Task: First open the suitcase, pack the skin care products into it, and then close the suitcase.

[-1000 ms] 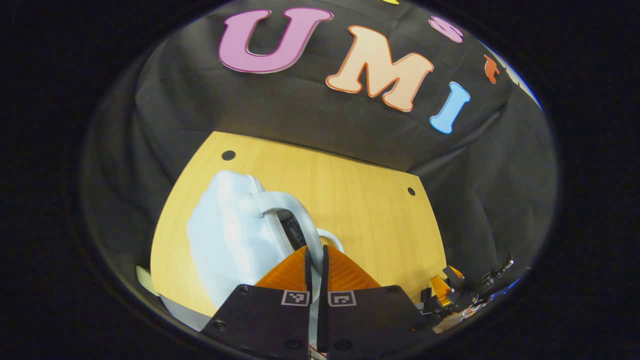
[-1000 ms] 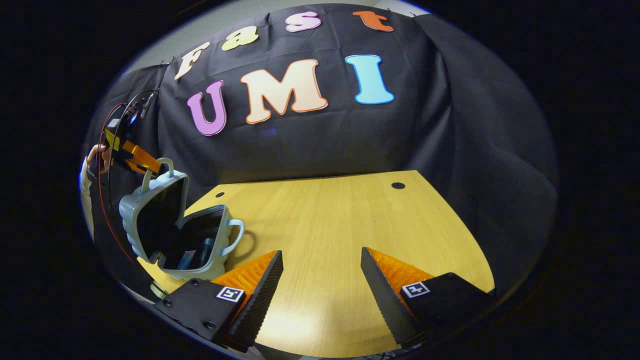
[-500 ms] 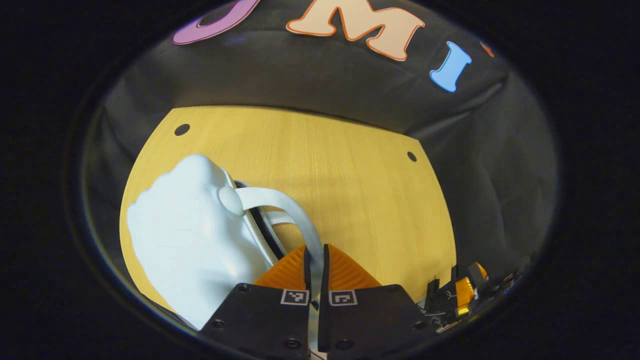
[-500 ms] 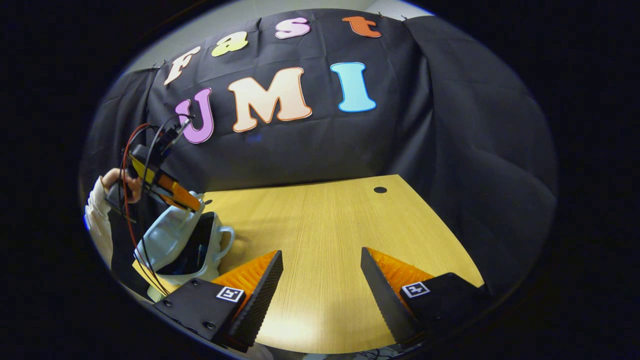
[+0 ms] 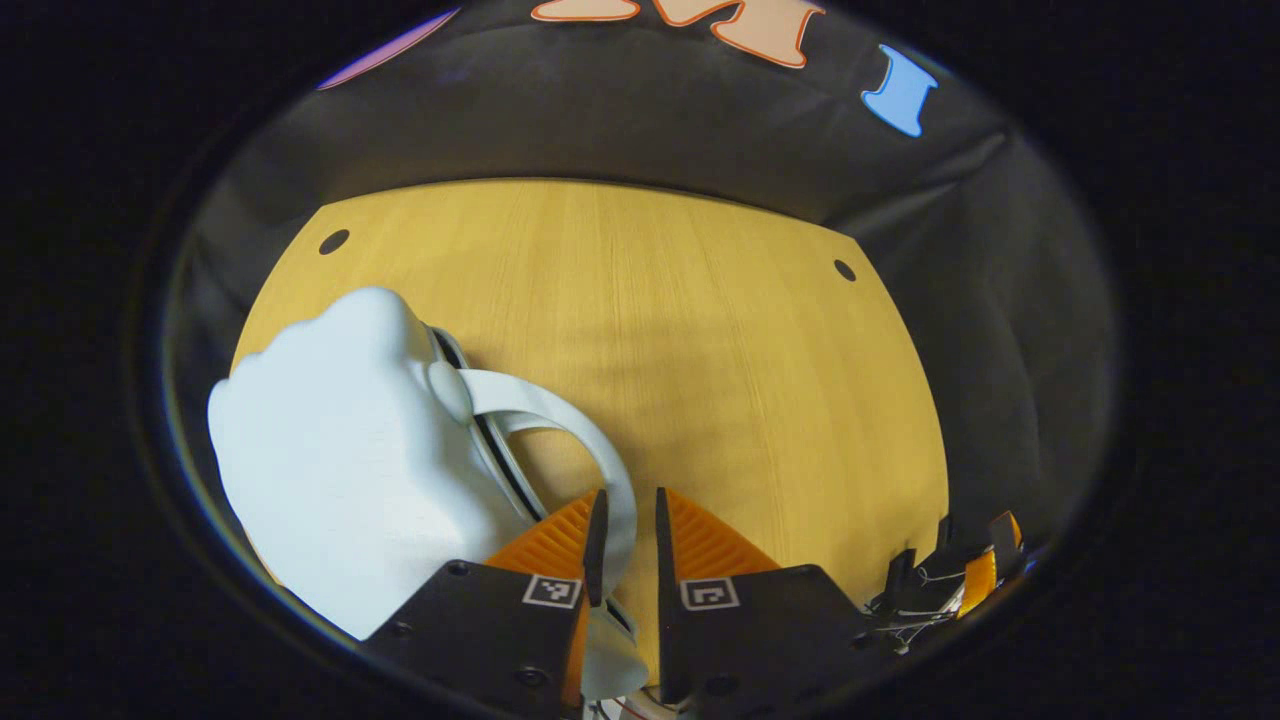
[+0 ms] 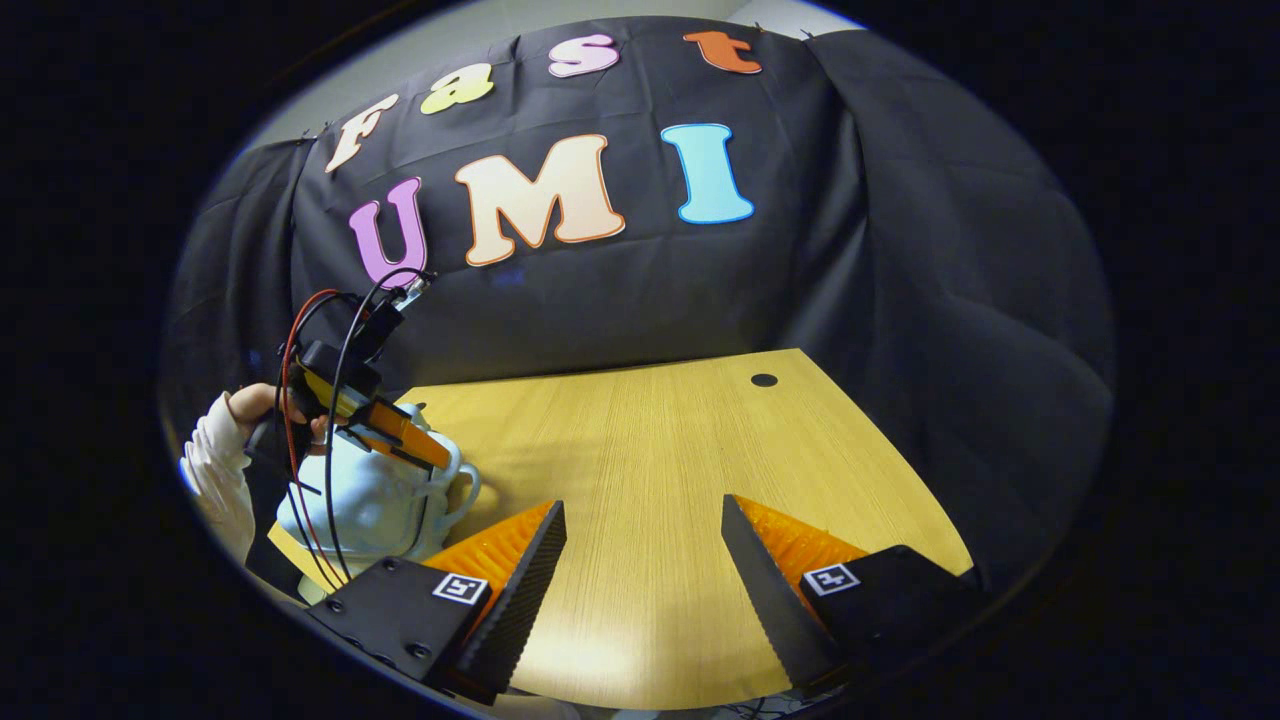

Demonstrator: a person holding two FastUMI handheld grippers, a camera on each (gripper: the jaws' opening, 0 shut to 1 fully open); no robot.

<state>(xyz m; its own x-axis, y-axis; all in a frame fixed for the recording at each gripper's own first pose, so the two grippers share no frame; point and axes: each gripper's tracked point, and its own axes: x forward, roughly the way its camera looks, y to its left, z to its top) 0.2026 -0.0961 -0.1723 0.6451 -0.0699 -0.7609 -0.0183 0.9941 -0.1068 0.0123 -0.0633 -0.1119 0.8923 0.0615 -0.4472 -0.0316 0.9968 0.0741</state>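
The pale blue suitcase (image 5: 340,450) lies with its lid down on the wooden table (image 5: 700,330), at the left. Its looped handle (image 5: 560,410) runs between the fingers of my left gripper (image 5: 628,515), which are slightly apart; the right finger stands clear of the handle. In the right gripper view the suitcase (image 6: 370,500) sits at the table's left edge with the left gripper (image 6: 400,445) on top of it, held by a hand (image 6: 255,405). My right gripper (image 6: 640,530) hangs open over the bare table (image 6: 650,450), holding nothing. The suitcase's contents are hidden.
The table has small round holes near its far corners (image 5: 334,241) (image 5: 845,270) (image 6: 764,380). Black cloth walls close the booth behind and on both sides. The other gripper (image 5: 960,580) sits at the table's near right edge in the left gripper view.
The lid, held up by its handle a second ago, has come down onto the suitcase. The left gripper's fingers, shut on the handle before, have now parted. The right gripper stays open.
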